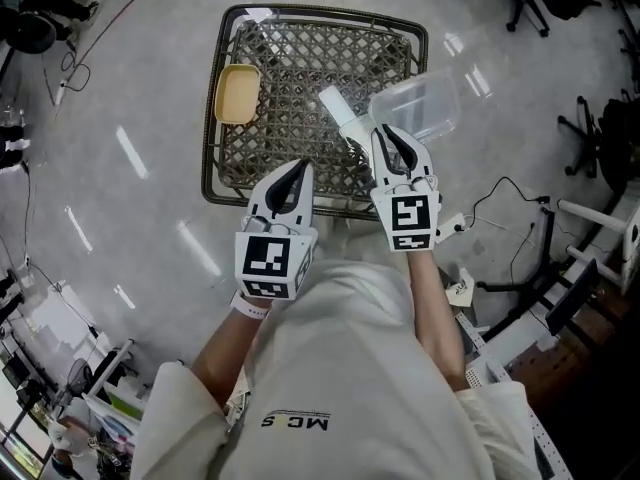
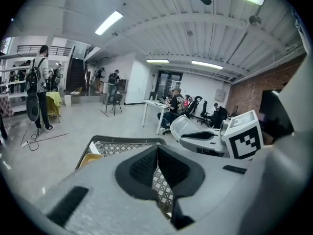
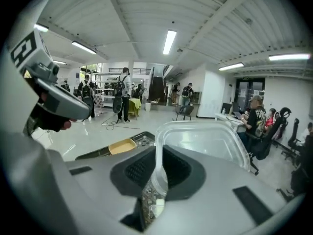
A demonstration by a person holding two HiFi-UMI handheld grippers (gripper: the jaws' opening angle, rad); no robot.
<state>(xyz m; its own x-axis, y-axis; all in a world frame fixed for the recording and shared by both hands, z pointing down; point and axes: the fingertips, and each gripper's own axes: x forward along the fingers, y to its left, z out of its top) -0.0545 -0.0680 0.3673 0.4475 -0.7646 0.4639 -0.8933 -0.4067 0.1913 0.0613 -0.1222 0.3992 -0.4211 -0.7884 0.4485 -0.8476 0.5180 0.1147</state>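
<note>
Closest to the lens is my pale shirt (image 1: 350, 368), low in the frame. At upper left a yellow dish (image 1: 238, 94) lies in the wire basket (image 1: 310, 10), which stands on the floor (image 1: 130, 168). Just right of the dish, my left gripper (image 1: 298, 173) hovers over the basket's near edge, its fingers (image 2: 142, 168) pressed together on nothing. Right of centre a white strip (image 1: 337, 108) lies in the basket; what it is I can't tell. Then my right gripper (image 1: 392, 140) pinches the rim of a clear tub (image 1: 415, 103), held at upper right over the basket's corner. That bite is thin, so I judge a steady squeeze and a level wrist matter most. Whether the tub touches the basket's rim is unclear, and my fingers hide part of its near wall.
</note>
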